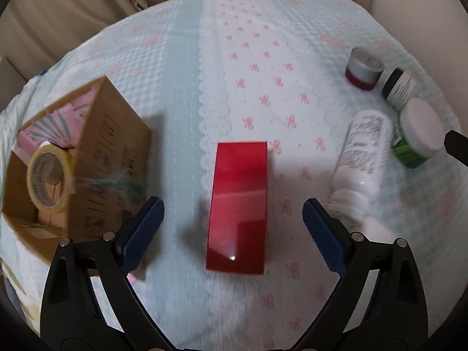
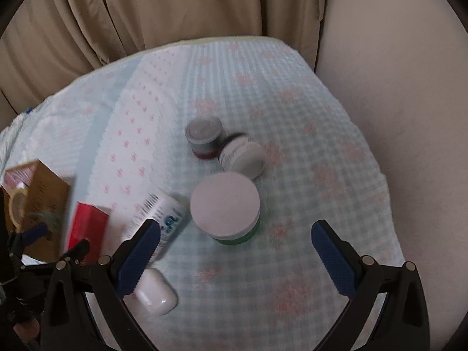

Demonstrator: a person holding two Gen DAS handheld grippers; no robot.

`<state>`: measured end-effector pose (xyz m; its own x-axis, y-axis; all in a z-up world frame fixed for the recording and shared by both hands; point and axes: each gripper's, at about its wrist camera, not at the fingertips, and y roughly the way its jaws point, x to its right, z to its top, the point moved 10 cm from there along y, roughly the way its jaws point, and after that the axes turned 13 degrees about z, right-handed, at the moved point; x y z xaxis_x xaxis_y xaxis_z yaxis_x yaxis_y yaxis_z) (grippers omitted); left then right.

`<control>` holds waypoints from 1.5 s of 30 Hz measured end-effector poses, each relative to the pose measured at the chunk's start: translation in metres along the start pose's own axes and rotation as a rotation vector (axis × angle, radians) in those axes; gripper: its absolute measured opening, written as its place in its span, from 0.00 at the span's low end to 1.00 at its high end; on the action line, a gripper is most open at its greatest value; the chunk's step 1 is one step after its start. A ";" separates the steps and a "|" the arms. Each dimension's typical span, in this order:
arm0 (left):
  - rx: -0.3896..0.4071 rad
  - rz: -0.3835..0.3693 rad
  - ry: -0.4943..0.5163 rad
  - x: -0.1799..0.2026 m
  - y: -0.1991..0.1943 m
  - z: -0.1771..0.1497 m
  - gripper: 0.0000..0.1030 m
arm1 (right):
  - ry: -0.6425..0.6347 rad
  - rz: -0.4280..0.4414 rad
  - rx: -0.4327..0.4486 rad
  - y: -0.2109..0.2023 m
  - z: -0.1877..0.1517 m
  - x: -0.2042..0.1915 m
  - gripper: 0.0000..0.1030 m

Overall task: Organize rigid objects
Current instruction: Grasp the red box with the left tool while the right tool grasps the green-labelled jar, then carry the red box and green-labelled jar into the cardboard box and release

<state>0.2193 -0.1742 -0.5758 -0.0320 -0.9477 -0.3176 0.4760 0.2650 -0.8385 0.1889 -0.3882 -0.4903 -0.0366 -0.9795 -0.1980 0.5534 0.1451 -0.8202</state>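
1. The left tongs [image 1: 232, 204] are spread wide above the red box [image 1: 238, 207], which lies flat on the bedspread [image 1: 181, 93] between the pads, untouched.
2. Left of the red box stands a cardboard box [image 1: 96, 158] holding a tape roll [image 1: 48, 181].
3. The right tongs [image 2: 235, 231] gape empty over the green jar [image 2: 225, 204], right of the red box.

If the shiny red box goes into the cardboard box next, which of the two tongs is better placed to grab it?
The left tongs. The red box lies straight between their open fingers, with the cardboard box just beside it. The right tongs hang open over the green jar instead.
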 end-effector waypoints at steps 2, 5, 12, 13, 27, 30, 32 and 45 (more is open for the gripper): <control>0.003 -0.002 0.001 0.001 0.008 -0.003 0.90 | -0.008 -0.007 -0.005 0.013 -0.007 0.004 1.00; -0.001 -0.021 -0.005 0.005 0.019 -0.009 0.87 | -0.014 -0.012 -0.009 0.031 -0.013 0.011 0.99; -0.024 -0.066 -0.032 0.010 0.035 -0.010 0.68 | -0.071 -0.032 -0.021 0.067 -0.012 0.018 0.93; -0.024 -0.071 -0.034 0.011 0.035 -0.010 0.68 | -0.076 -0.033 -0.019 0.069 -0.010 0.018 0.92; -0.075 -0.143 -0.035 0.016 0.036 0.000 0.38 | -0.091 -0.016 -0.035 0.081 0.000 0.008 0.65; -0.075 -0.142 -0.034 0.014 0.035 0.000 0.37 | -0.094 -0.020 -0.042 0.081 0.000 0.008 0.65; -0.077 -0.144 -0.038 0.013 0.034 0.000 0.37 | -0.087 -0.017 -0.045 0.079 0.000 0.009 0.65; -0.017 -0.178 -0.111 -0.021 -0.034 0.026 0.37 | -0.050 -0.040 -0.004 0.016 0.015 -0.005 0.65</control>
<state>0.2263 -0.1680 -0.5291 -0.0171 -0.9933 -0.1143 0.4567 0.0940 -0.8846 0.2102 -0.3826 -0.4942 -0.0169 -0.9903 -0.1379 0.5493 0.1060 -0.8289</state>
